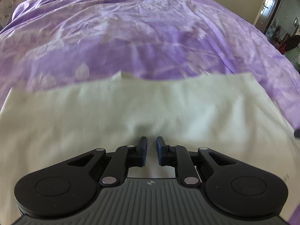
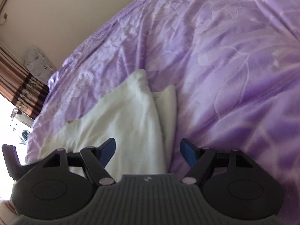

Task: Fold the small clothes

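Observation:
A pale cream garment (image 1: 131, 108) lies flat on a purple bedspread (image 1: 150, 37), its far edge uneven. My left gripper (image 1: 151, 146) hovers low over the garment's middle. Its blue pads stand a narrow gap apart, and only the flat cloth below shows between them. In the right wrist view the same garment (image 2: 127, 116) looks folded over, with a peak pointing away and a second layer showing at its right side. My right gripper (image 2: 148, 148) stands wide open above the garment's right edge, the left finger over cloth and the right finger over the bedspread (image 2: 234, 75).
The rumpled bedspread covers the whole bed. A patterned pillow (image 2: 37, 63) and a striped curtain (image 2: 16, 78) stand at the far left by a bright window. An open door (image 1: 270, 5) lies beyond the bed's right side. A dark piece of gear (image 2: 10, 159) shows at the left edge.

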Action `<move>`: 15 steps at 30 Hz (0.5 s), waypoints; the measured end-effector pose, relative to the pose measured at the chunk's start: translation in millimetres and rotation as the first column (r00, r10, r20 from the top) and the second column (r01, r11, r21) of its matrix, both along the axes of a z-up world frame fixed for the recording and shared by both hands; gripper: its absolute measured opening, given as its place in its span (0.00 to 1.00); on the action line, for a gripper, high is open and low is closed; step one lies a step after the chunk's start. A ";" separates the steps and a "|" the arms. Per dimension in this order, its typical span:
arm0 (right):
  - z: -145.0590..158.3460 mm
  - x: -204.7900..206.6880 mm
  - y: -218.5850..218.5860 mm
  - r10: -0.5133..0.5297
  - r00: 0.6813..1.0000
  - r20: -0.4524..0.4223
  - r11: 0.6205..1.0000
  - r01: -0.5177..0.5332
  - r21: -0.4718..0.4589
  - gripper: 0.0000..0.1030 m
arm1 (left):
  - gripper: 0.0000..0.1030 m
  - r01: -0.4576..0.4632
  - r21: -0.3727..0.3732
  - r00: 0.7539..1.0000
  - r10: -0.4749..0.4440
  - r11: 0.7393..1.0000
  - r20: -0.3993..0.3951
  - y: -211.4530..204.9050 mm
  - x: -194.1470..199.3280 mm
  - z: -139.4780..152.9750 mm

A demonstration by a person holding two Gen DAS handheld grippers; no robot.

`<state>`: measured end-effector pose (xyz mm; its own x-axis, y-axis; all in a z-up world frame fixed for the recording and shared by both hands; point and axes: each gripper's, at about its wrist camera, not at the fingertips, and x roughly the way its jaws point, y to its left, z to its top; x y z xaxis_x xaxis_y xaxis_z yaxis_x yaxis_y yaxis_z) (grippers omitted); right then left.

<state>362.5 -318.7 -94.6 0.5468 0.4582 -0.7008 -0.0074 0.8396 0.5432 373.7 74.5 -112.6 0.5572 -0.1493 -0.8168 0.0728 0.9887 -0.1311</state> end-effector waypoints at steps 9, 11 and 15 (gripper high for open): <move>-25.8 41.0 -8.2 0.005 0.999 -0.038 0.998 -0.002 0.061 0.59 | 0.06 -0.017 -0.007 1.000 0.017 1.000 0.015 6.5 52.9 -6.6; -30.1 46.8 -12.3 0.001 0.998 -0.061 0.996 0.005 0.088 0.57 | 0.06 -0.031 -0.019 0.999 0.032 0.999 0.019 7.9 60.3 -7.2; -38.9 56.0 -18.3 0.005 0.995 -0.101 0.991 0.009 0.134 0.55 | 0.06 -0.055 0.000 0.997 0.054 0.999 0.051 0.3 65.8 -2.1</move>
<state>418.5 -337.0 -133.5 0.4770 0.5506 -0.6850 0.0547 0.7593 0.6484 439.6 74.8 -114.7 0.6056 -0.1162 -0.7872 0.0253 0.9916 -0.1269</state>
